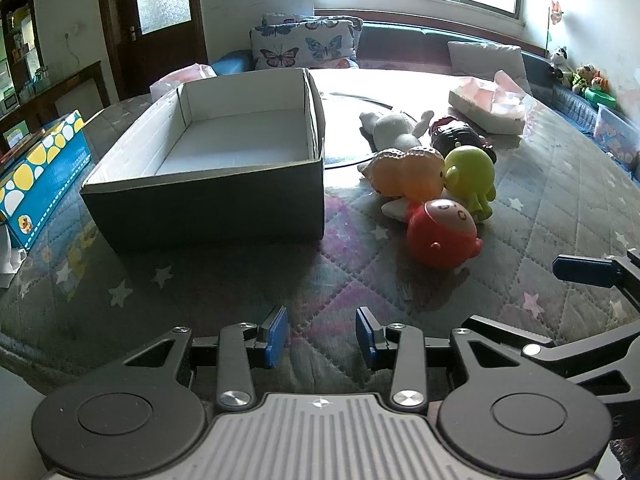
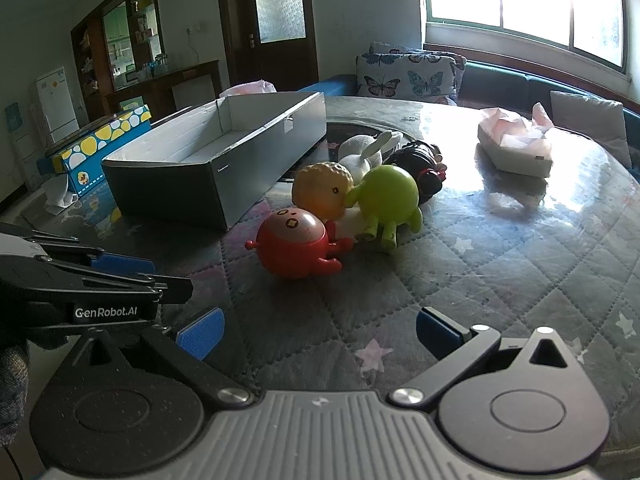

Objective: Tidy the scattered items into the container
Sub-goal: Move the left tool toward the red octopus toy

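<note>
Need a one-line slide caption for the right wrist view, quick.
Open right tongs face a red toy, green toy and orange toy beside the empty box.

left gripper (image 1: 321, 336): black linkage, blue pads, silver screws | right gripper (image 2: 318, 334): same, grey ribbed base

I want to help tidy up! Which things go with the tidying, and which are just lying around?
For the job: grey box, red toy, green toy, orange toy, white bunny, black toy.

Just lying about: tissue pack, blue dotted box, butterfly pillow.
</note>
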A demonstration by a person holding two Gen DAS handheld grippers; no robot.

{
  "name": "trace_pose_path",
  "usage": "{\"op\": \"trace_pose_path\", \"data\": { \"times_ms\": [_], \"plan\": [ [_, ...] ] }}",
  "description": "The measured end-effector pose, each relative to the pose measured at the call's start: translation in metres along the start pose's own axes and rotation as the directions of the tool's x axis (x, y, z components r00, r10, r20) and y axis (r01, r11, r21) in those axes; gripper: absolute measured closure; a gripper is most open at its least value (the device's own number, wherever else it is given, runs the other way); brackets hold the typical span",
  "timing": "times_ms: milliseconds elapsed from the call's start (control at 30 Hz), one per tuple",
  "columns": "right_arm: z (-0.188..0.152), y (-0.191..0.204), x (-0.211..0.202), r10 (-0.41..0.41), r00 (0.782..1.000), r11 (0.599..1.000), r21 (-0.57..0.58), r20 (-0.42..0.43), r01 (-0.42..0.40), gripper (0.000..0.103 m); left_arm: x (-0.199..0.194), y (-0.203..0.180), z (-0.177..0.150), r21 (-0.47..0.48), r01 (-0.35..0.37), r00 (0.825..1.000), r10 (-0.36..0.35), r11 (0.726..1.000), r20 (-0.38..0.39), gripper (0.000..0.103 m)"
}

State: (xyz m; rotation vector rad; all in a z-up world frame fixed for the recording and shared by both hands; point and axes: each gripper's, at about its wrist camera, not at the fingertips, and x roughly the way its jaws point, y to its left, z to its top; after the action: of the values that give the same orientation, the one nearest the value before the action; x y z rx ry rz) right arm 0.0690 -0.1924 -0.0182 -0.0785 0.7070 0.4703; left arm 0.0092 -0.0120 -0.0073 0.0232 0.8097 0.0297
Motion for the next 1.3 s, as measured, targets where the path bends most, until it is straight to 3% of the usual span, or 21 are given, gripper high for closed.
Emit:
{"op": "trace_pose_path", "data": {
  "times_ms": [967,1300],
  "plan": [
    [0.022,-0.001,0.027,0.038,0.999,0.999,-0.008,-0.037,-0.039,0.001,0.015,0.024,0.030,-0.034,0.006,1.000,-0.006,0.999,-0.011,0.063],
    [0.032,-0.001,0.035,0.065,0.997,0.998,-0.020,-0.037,-0.066,0.008,0.005,0.017,0.048,0.005,0.117,0.993,-0.117,0.993,0.004,0.062]
  ]
}}
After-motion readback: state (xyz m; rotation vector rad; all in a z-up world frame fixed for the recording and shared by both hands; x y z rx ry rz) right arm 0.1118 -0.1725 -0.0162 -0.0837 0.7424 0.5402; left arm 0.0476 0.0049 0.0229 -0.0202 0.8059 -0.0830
